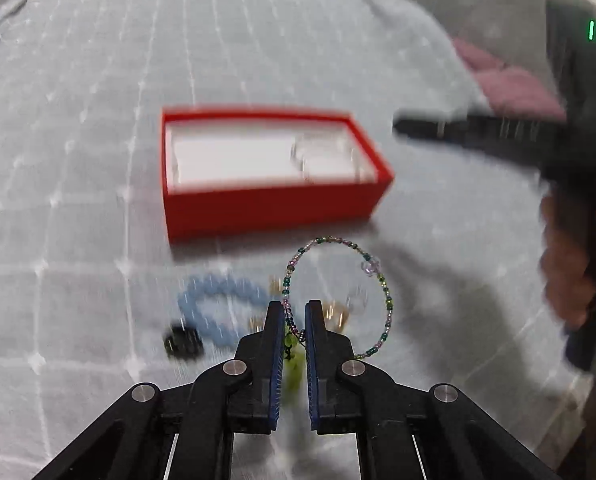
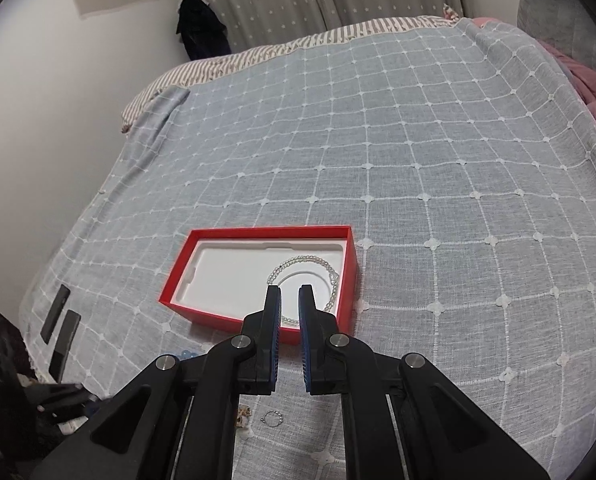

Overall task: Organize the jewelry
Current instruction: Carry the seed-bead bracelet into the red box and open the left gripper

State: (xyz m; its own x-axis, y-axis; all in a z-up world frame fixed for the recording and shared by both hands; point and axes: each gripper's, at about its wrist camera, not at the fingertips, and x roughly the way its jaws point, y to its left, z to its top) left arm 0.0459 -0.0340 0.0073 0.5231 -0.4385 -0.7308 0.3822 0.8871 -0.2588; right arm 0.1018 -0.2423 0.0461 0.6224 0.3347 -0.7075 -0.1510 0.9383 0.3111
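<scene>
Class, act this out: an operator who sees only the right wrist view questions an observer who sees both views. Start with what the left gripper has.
Operator: Is the left gripper holding anything?
Observer: Yes. The left gripper is shut on a multicoloured beaded bracelet.
Operator: What lies near it?
Observer: A blue bead bracelet lies in a full loop on the bedspread, on the near side of the red box.

Left wrist view motion-blurred – small black item [image 1: 182, 345] by blue beads [image 1: 218, 312] unreadable, maybe a ring – gold bits [image 1: 333, 314] too.
</scene>
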